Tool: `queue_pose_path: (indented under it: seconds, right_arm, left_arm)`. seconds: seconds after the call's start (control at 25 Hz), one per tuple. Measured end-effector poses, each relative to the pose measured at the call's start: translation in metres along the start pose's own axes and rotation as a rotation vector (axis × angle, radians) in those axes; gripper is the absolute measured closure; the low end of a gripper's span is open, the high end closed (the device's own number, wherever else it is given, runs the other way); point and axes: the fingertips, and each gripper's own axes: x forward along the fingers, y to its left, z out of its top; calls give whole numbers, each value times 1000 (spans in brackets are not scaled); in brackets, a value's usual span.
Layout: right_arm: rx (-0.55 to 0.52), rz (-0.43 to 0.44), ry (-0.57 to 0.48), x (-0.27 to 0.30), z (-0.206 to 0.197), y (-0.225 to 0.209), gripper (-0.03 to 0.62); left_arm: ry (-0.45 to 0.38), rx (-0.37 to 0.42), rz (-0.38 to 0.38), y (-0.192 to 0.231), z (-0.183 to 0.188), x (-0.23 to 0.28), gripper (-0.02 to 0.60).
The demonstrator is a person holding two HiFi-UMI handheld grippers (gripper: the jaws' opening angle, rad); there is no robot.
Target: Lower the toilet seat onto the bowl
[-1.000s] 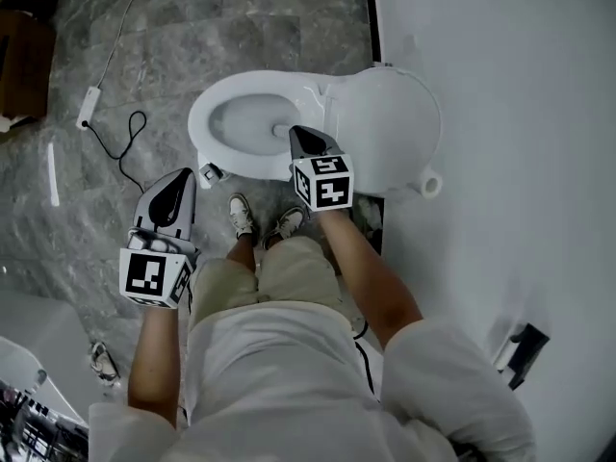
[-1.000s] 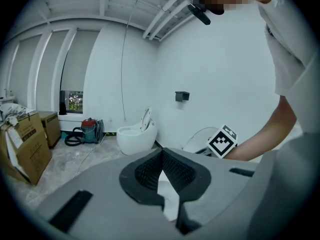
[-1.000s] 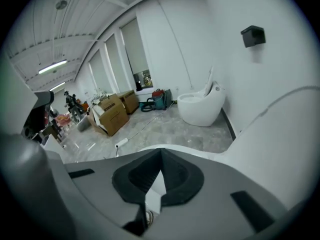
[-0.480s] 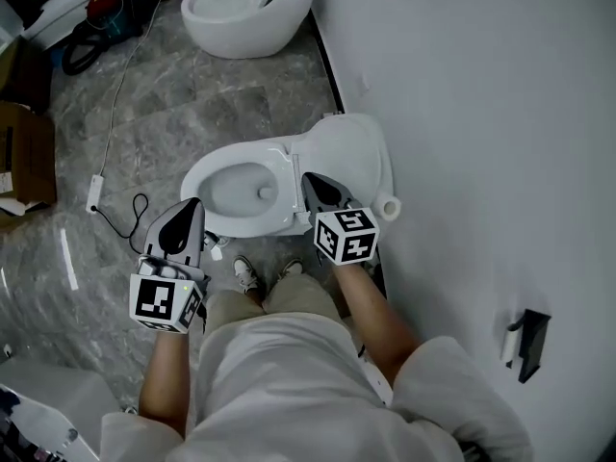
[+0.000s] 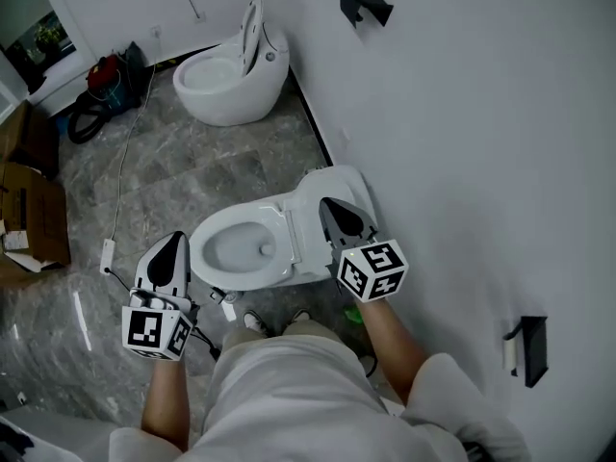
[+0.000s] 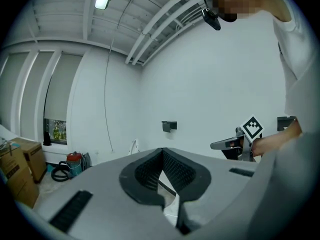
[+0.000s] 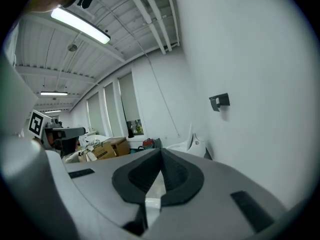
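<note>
The white toilet (image 5: 252, 246) stands against the wall at the centre of the head view. Its bowl is uncovered, with a white ring around the opening, and the lid (image 5: 332, 192) rests back toward the wall. Whether that ring is the seat I cannot tell. My right gripper (image 5: 329, 203) hovers over the lid's near edge, jaws shut and empty. My left gripper (image 5: 175, 239) hangs left of the bowl over the floor, also shut and empty. In both gripper views the shut tips (image 6: 162, 151) (image 7: 161, 151) point at the room, not the toilet.
A second toilet (image 5: 226, 80) with raised seat stands farther along the wall. A cardboard box (image 5: 34, 215), a red vacuum (image 5: 106, 75) and a floor cable (image 5: 125, 162) lie at left. Black holders (image 5: 364, 0) (image 5: 527, 349) hang on the wall. The person's shoes (image 5: 255, 323) are by the bowl.
The head view has swung up and back, so the toilet sits lower and smaller. My right gripper has come off the bowl's rim to the lid side. Both stayed shut.
</note>
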Motion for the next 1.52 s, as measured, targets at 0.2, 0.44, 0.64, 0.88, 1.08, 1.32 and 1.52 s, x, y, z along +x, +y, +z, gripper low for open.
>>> queue_pose_path:
  seconds: [0.2,0.44,0.64,0.88,1.08,1.32,1.52]
  right_arm:
    - [-4,4,-109,-30,46,-7,597]
    - [-33,15,-200,-70,85,-9,597]
    - [-65,11,-228,-96,101,-11,597]
    - [-47,-39,-257,-129,109,-16,597]
    - [-4,-90,-262,-139,108,-12,597]
    - [-61,-128,-308,-150,120,-6,597]
    - [-69,-113,-310,-145,118,7,597]
  left_arm:
    - [-64,27,17,-1,34,1,577]
    - [-156,76,15,-12,76,-10,577]
    - [-183,96,21,-13,86,-24,577]
    - [-246,63,96,1,101,-56,577]
    - [-258,24,160,14,99,-83,577]
    - [-245,-1,195,21,92,-100,577]
    - [-236,32,189,21,98,-108,577]
